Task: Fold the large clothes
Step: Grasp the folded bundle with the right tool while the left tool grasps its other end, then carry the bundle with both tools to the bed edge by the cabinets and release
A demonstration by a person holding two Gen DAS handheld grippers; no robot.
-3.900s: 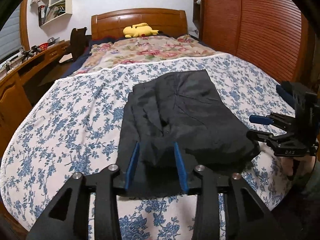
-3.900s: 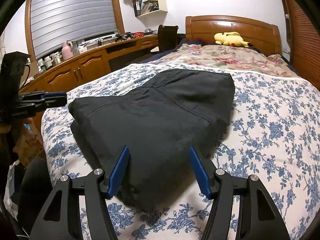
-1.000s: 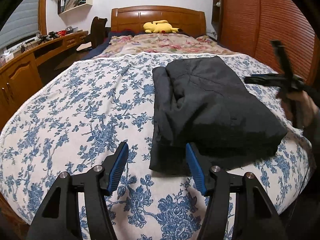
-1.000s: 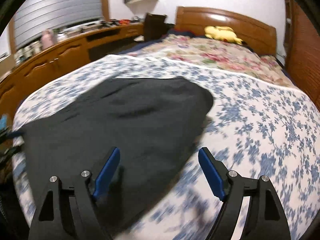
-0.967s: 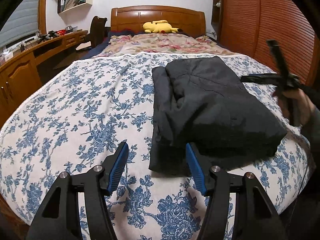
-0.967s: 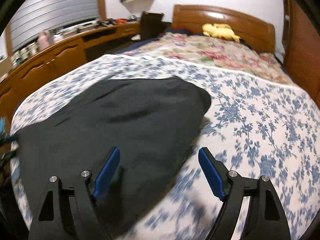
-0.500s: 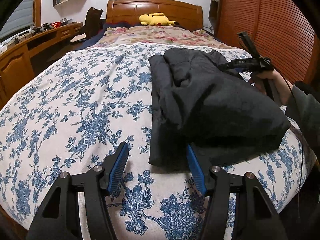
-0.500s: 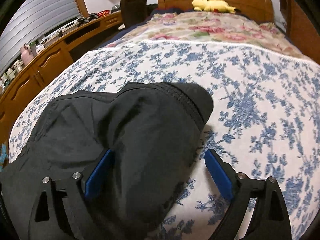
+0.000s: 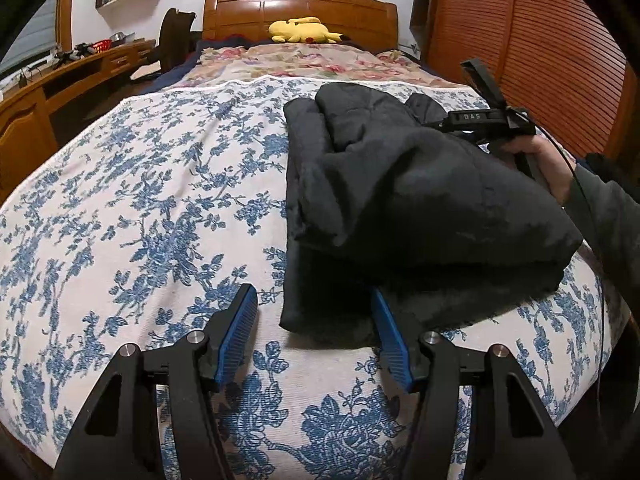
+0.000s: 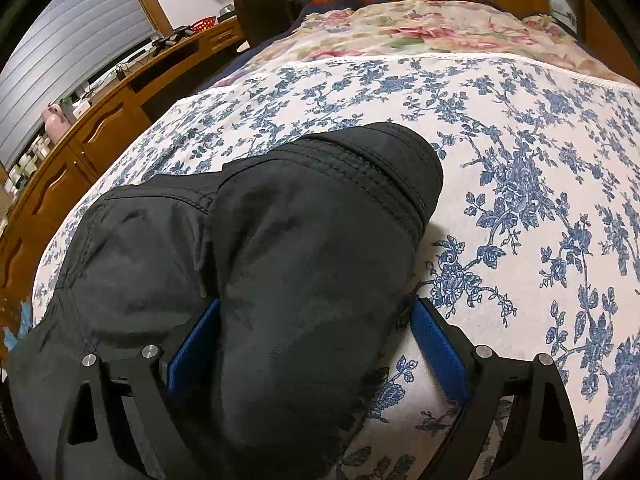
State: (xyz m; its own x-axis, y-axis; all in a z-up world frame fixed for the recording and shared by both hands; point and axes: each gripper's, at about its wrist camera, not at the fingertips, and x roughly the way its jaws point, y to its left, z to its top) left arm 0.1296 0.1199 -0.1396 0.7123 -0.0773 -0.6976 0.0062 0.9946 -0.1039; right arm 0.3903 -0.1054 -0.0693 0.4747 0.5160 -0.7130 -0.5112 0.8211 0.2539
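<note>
Here a folded black garment [image 9: 400, 184] lies on the bed [image 9: 140, 200], toward its right side and near the foot edge. The left gripper [image 9: 314, 326] hovers at the garment's near corner, its jaws partly open; the corner lies between them, gripped by neither pad. The right gripper [image 10: 316, 344] straddles a thick fold at the far end. Its jaws have just been opening and stand wide, cloth bulging between the blue pads [image 10: 438, 344]. A yellow plush [image 9: 302, 30] sits by the headboard.
</note>
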